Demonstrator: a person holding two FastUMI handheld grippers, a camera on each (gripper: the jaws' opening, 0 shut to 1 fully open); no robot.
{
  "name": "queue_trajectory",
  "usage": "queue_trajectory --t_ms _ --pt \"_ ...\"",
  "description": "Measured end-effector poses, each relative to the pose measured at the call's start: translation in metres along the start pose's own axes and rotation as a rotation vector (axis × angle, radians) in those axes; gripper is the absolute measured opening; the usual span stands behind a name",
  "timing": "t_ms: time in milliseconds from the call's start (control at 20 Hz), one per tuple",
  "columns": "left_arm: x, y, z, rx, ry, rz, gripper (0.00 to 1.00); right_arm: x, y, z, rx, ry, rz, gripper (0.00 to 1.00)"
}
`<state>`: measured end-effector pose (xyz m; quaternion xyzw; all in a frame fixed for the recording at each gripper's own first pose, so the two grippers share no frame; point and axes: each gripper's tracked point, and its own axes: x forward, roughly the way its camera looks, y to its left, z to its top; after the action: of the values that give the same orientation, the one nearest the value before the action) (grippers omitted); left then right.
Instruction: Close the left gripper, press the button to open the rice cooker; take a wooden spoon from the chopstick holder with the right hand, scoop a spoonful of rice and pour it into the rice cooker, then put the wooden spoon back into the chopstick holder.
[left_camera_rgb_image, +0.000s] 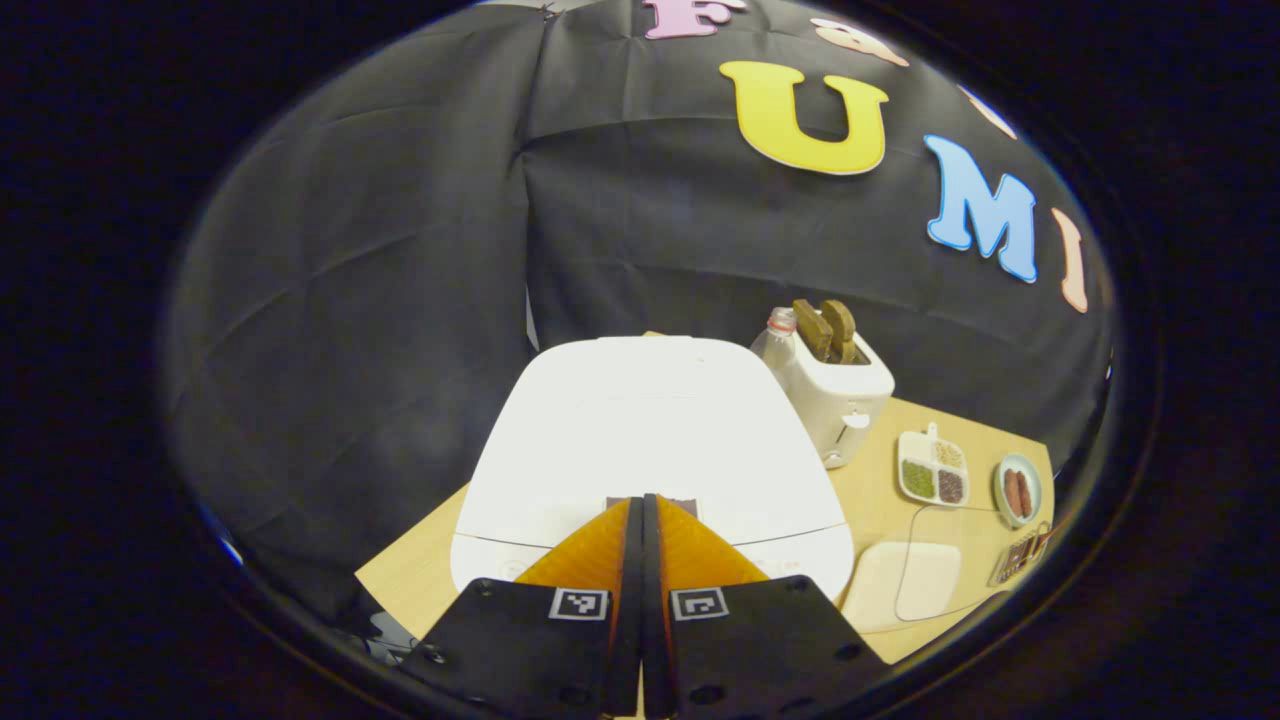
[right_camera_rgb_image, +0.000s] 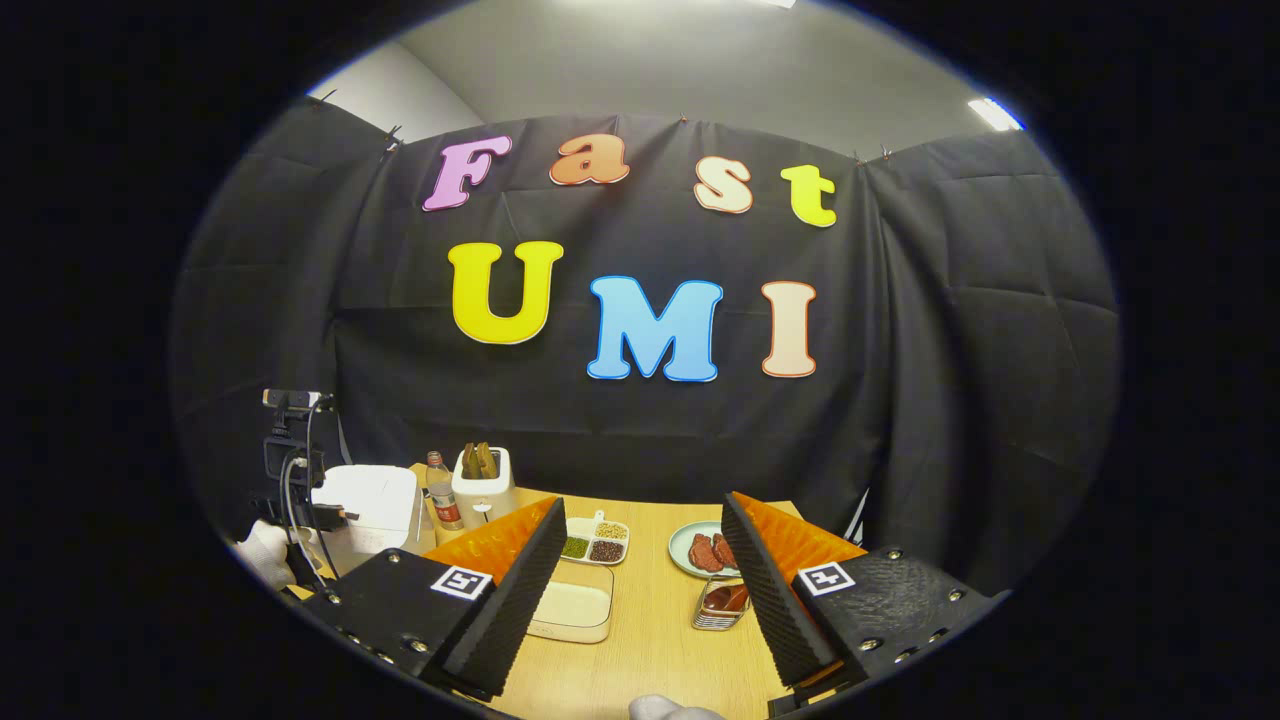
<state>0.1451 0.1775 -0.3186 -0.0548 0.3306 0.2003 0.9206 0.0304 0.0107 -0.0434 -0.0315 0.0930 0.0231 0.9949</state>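
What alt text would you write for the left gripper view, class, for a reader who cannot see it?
The left gripper, jaws shut, points at the front edge of a closed white rice cooker on a wooden table. A toaster holding bread stands behind the cooker.

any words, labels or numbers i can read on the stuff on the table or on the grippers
None can be read.
rice cooker: faint marks on the front panel, too blurred to read.
bottle: label too small to read.
left gripper and right gripper: black-and-white square code patterns, no words.
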Motion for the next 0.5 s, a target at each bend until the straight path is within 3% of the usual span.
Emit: queue_trajectory --t_ms 300,500 --pt "0.0028 -0.0025 0.0037 0.051 0.000 0.006 0.10 0.0032 0.0053 -0.0074 0.031 0.020 0.017 0.95" --pt "0.0050 -0.0012 0.0013 0.017 0.099 -0.018 0.10 0.0033 0.0061 -0.0115 0.059 0.032 0.024 0.95"
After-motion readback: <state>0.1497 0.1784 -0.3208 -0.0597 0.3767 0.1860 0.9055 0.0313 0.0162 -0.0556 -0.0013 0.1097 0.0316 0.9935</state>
